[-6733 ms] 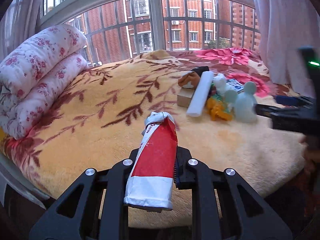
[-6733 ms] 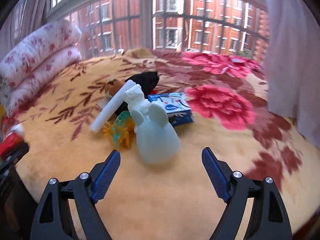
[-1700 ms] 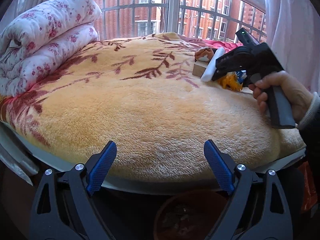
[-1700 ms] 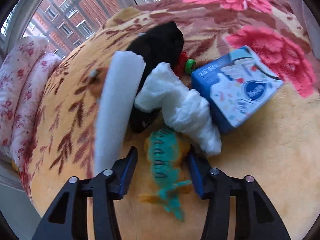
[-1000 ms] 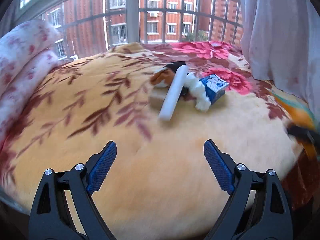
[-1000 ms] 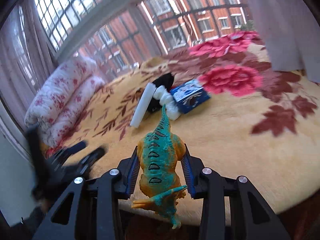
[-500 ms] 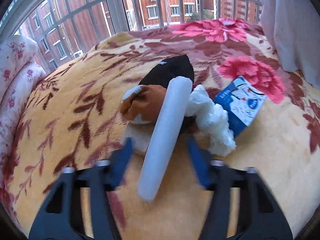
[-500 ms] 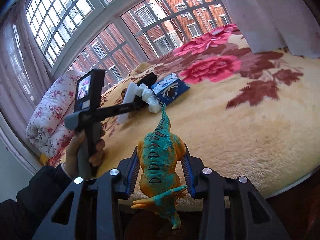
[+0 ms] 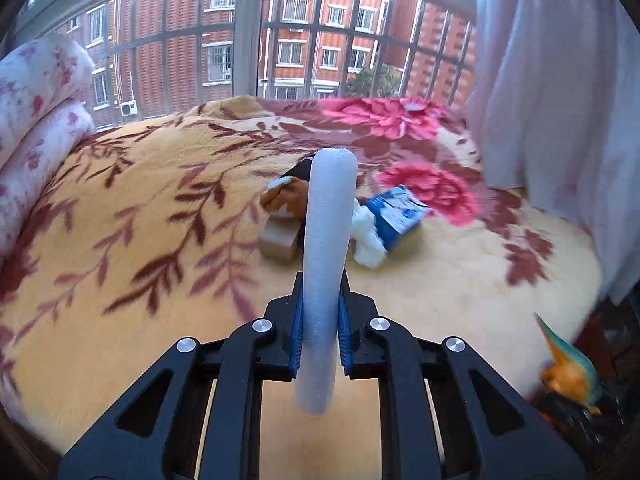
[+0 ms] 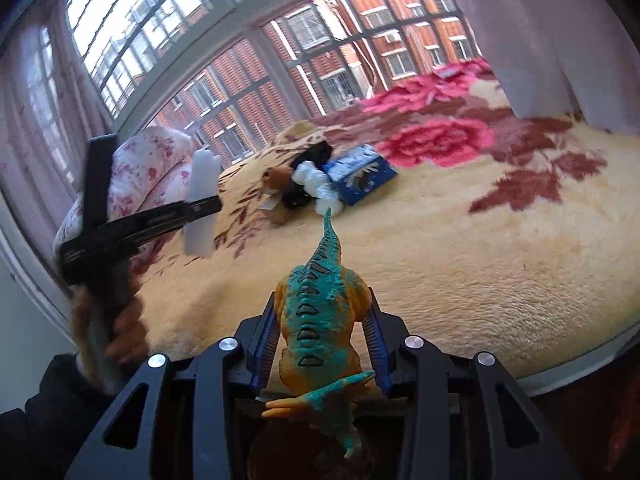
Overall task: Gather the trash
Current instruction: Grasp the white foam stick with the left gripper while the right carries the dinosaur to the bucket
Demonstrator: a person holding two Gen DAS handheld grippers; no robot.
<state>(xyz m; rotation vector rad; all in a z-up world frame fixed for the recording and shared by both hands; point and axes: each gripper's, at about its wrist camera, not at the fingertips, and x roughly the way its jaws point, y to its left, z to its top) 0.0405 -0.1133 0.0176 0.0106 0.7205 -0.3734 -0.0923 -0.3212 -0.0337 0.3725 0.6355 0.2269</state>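
Observation:
My left gripper [image 9: 319,332] is shut on a white foam tube [image 9: 326,264] and holds it upright above the bed's near edge; the tube also shows in the right wrist view [image 10: 202,200]. My right gripper [image 10: 320,336] is shut on an orange and teal toy dinosaur [image 10: 318,312], held off the bed's front edge; it also shows in the left wrist view [image 9: 570,372]. On the blanket lie a blue carton [image 9: 396,214], crumpled white tissue [image 9: 366,240], a small cardboard box [image 9: 280,242], a brown plush item [image 9: 286,196] and a black item [image 10: 314,154].
The bed carries a yellow blanket with red flowers [image 9: 160,240]. A rolled floral quilt [image 9: 32,112] lies at the left. A barred window [image 9: 248,40] is behind, a pale curtain [image 9: 560,100] at the right. A dark round container [image 10: 288,456] sits below my right gripper.
My left gripper has shut on the foam tube and lifted it back from the pile toward the bed's edge. My right gripper still holds the dinosaur off the front edge.

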